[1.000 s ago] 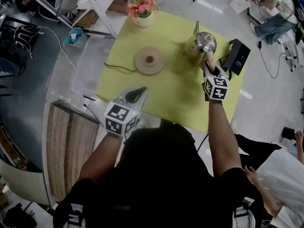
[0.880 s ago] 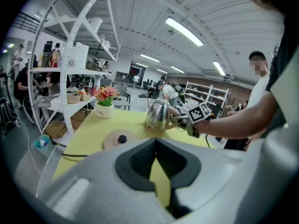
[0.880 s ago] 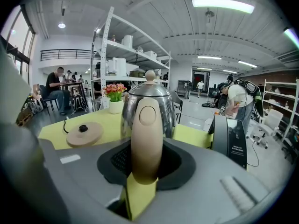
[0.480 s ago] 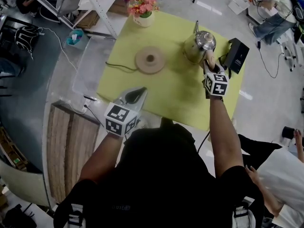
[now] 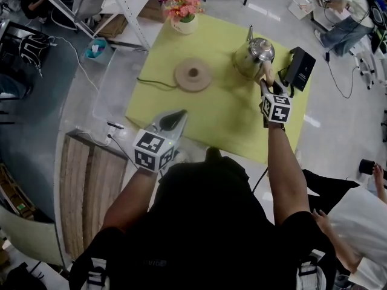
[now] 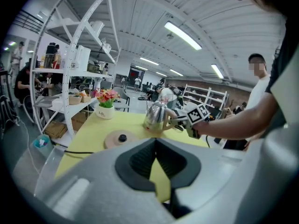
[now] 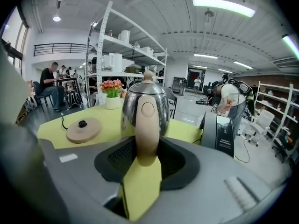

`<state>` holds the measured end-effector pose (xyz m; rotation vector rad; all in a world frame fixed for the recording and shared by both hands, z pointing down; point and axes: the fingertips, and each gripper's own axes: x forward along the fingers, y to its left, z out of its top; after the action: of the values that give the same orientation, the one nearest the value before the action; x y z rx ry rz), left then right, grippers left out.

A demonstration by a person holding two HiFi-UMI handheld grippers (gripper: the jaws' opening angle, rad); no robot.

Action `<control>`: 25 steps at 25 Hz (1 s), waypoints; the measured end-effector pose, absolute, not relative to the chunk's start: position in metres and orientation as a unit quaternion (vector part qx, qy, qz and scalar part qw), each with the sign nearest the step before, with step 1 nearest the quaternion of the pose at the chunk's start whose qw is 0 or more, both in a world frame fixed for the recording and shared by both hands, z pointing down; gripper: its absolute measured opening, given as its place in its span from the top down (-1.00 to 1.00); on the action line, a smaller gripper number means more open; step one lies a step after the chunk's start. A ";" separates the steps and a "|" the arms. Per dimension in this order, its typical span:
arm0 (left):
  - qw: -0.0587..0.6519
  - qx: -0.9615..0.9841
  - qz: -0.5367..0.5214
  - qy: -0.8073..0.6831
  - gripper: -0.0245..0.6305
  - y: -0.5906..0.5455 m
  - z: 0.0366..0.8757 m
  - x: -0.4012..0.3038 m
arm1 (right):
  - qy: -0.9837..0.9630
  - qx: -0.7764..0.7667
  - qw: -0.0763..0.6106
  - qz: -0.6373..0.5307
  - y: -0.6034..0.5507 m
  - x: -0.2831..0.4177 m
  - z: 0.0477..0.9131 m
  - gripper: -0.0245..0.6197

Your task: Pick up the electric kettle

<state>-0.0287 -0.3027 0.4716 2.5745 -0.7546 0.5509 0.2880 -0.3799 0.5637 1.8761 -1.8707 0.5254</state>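
Note:
The steel electric kettle point(image 5: 254, 56) stands upright on the yellow tablecloth point(image 5: 211, 113) at the far right, apart from its round beige base point(image 5: 193, 75). My right gripper point(image 5: 266, 80) reaches to the kettle's beige handle point(image 7: 147, 125). The handle stands between the jaws, which are opening, and a gap shows on its left side. My left gripper point(image 5: 172, 119) hovers over the cloth's near edge, its jaws a little apart with nothing between them. In the left gripper view the kettle point(image 6: 156, 115) and base point(image 6: 121, 138) lie ahead.
A pot of flowers point(image 5: 182, 11) stands at the cloth's far edge. A black box point(image 5: 300, 70) sits just right of the kettle. The base's cable point(image 5: 151, 84) trails left off the table. A white shelf frame point(image 5: 124, 11) and a wooden pallet point(image 5: 91, 186) are at the left.
Almost nothing differs: the right gripper stays at the kettle's handle, the kettle stands where it was, and the left gripper has not moved.

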 end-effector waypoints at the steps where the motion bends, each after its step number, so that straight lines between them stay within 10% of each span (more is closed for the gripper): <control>1: 0.200 0.921 0.196 -0.269 0.92 -0.301 0.471 -0.030 | -0.672 0.681 0.218 0.190 -0.376 0.288 0.562 0.48; 13: 0.188 0.929 0.190 -0.256 0.92 -0.278 0.465 -0.057 | -0.655 0.704 0.204 0.182 -0.327 0.263 0.543 0.90; 25: 0.176 0.940 0.178 -0.233 0.92 -0.245 0.454 -0.068 | -0.725 0.653 0.099 0.194 -0.262 0.162 0.478 0.91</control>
<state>-0.0684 -0.2447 0.4538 2.6615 -0.6611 0.5033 0.1617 -0.2618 0.4775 1.9320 -2.1454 0.5746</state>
